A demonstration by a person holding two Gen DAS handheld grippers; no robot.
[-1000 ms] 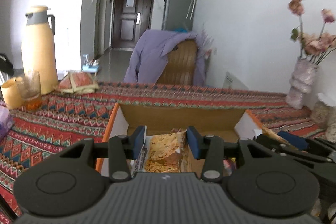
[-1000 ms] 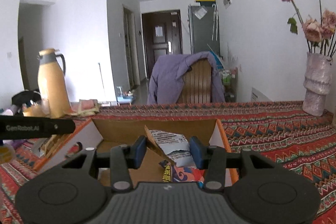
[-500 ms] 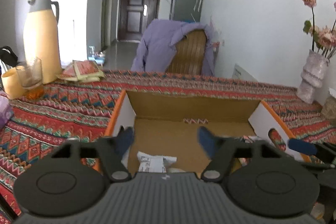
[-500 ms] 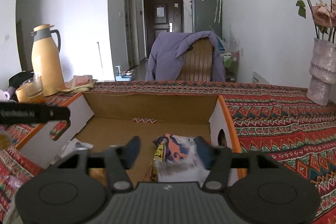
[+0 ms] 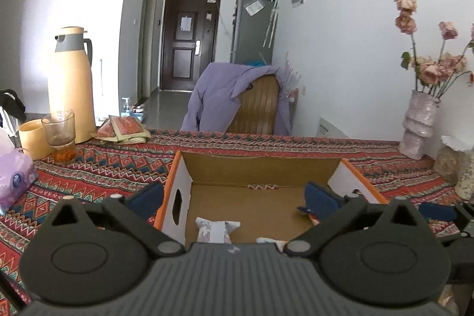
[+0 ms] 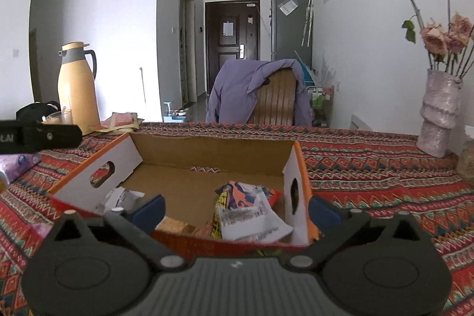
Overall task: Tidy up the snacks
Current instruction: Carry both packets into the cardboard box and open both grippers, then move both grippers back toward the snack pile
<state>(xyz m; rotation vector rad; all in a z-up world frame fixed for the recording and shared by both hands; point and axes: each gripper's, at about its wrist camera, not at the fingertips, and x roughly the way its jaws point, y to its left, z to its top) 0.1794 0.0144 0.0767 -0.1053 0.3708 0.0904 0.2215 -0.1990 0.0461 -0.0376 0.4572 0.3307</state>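
Observation:
An open cardboard box (image 5: pixel 180 176) with an orange rim stands on the patterned tablecloth. My left gripper (image 5: pixel 234 197) hovers at its near edge, jaws opening wide, with nothing pressed between them. A white snack packet (image 5: pixel 216 230) lies loose on the box floor below it. My right gripper (image 6: pixel 237 212) is at the near right corner of the box (image 6: pixel 293 165), jaws also opening. An orange and white snack packet (image 6: pixel 246 209) lies free between its pads, touching neither. A crumpled white packet (image 6: pixel 121 197) and a brown biscuit packet (image 6: pixel 174 227) lie beside it in the box.
A yellow thermos (image 5: pixel 71 82), a glass (image 5: pixel 59 135) and a cup (image 5: pixel 31 138) stand far left, with flat packets (image 5: pixel 121 129) next to them. A purple tissue pack (image 5: pixel 14 176) lies left. A vase of dried roses (image 5: pixel 419 126) stands right. A jacket-draped chair (image 5: pixel 237 102) is behind the table.
Both grippers have opened from shut on snack packets and let them drop into the box. Both have drawn back toward the box's near edge.

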